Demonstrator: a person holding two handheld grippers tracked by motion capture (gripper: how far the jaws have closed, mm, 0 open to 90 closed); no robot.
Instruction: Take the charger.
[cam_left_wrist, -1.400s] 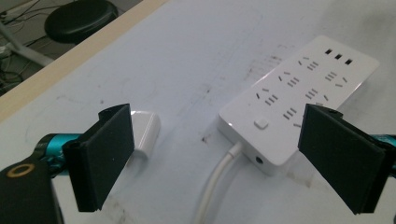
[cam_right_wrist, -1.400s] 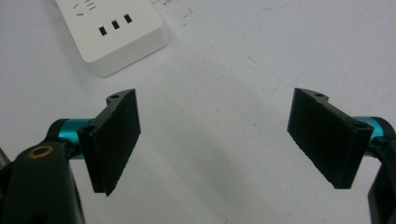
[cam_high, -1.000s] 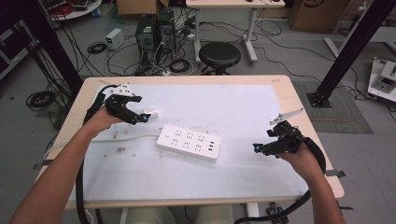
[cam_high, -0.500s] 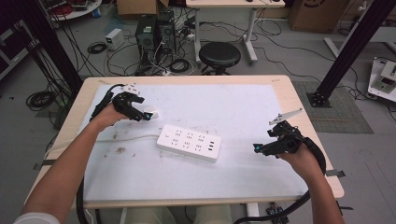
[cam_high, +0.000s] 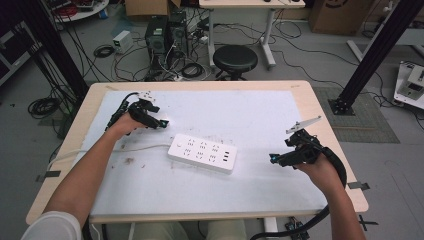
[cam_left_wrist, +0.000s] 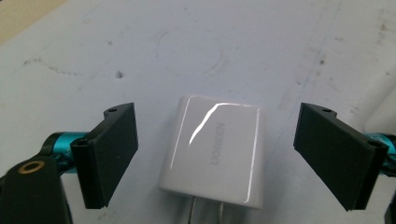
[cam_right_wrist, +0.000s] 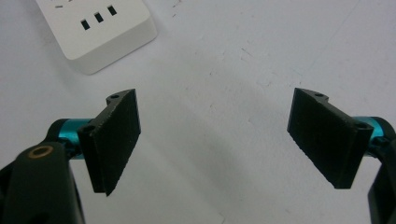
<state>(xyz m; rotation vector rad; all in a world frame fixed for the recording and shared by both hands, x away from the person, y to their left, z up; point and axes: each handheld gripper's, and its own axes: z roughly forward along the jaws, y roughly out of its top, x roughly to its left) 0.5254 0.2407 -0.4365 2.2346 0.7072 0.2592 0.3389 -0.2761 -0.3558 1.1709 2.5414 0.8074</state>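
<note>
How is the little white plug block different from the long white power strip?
The charger is a small, smooth block with a brand name printed on its glossy face; the power strip is long and flat, its top dotted with sockets. The charger lies between the open fingers of the left gripper, touching neither; the power strip lies mid-table, apart from both grippers. A white cord trails from the power strip toward the table's left edge. Both are white and rest on the same white mat.

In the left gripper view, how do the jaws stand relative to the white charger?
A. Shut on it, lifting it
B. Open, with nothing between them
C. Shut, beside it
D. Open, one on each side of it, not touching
D: the left gripper has its jaws wide apart with the charger lying on the table between them, gaps visible on both sides.
</note>
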